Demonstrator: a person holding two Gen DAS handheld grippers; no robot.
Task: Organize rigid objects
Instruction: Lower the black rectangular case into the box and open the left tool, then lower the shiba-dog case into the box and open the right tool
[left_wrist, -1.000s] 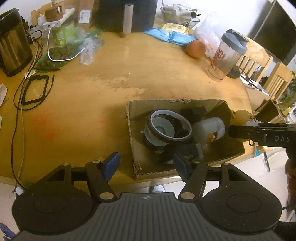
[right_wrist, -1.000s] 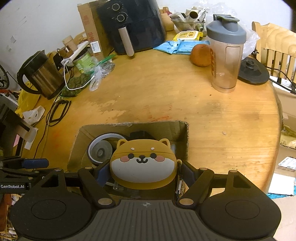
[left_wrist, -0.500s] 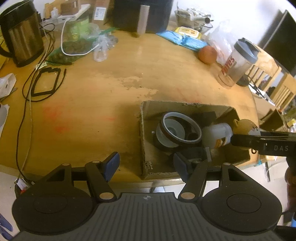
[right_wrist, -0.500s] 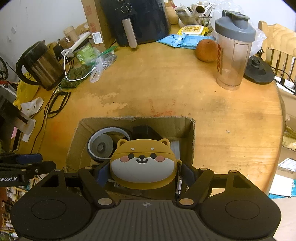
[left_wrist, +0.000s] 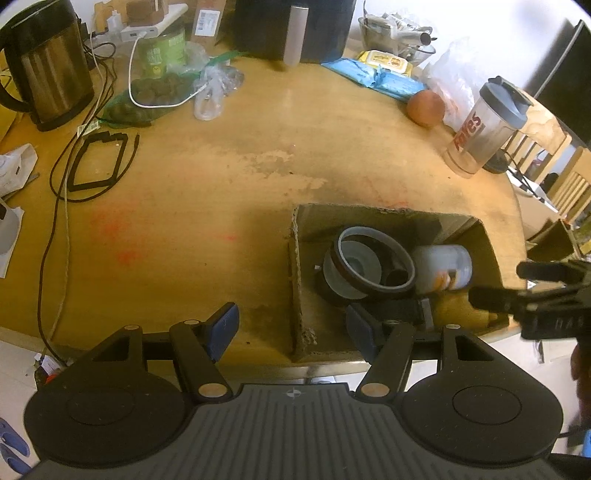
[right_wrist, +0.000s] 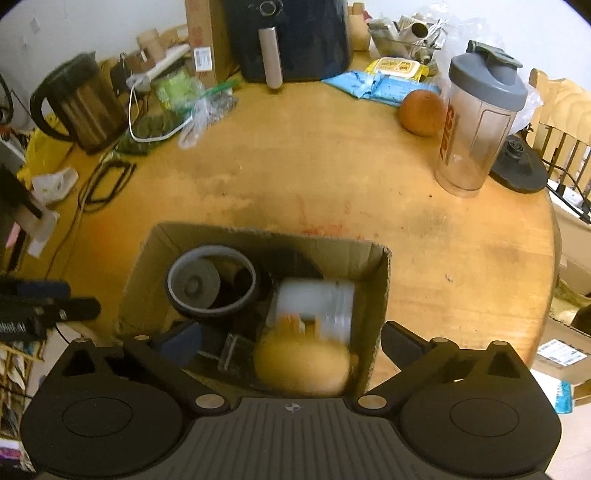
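Cardboard box (right_wrist: 375, 291), open-topped, sits near the front edge of the round wooden table (right_wrist: 295, 166) and holds the gathered hard items. Behind it, well apart, stand the dark air fryer (right_wrist: 291, 33) at the far edge, a steel kettle (right_wrist: 83, 105) to the left and a clear shaker bottle (right_wrist: 478, 122) with a grey lid to the right, an orange (right_wrist: 421, 112) just beside the bottle. Inside the box, a wide roll of tape (right_wrist: 212, 286) with a dark rim lies on the left, a white jar (right_wrist: 314, 308) lies on its side to the right of it, touching or nearly touching the roll, and dark blocky pieces fill the gaps between them (too shadowed to name). At the near right corner of the box, just in front of the jar, is the yellow-brown rounded case (right_wrist: 301, 367), blurred, lying free between the fingers of the right gripper (right_wrist: 290, 341). That gripper's jaws are spread wide, one finger over the inside of the box and the other outside its right wall, touching nothing. The left gripper (left_wrist: 291, 326) hovers at the near left corner of the box, its blue-padded jaws parted wide and empty, one pad over bare table and the other over the box interior.
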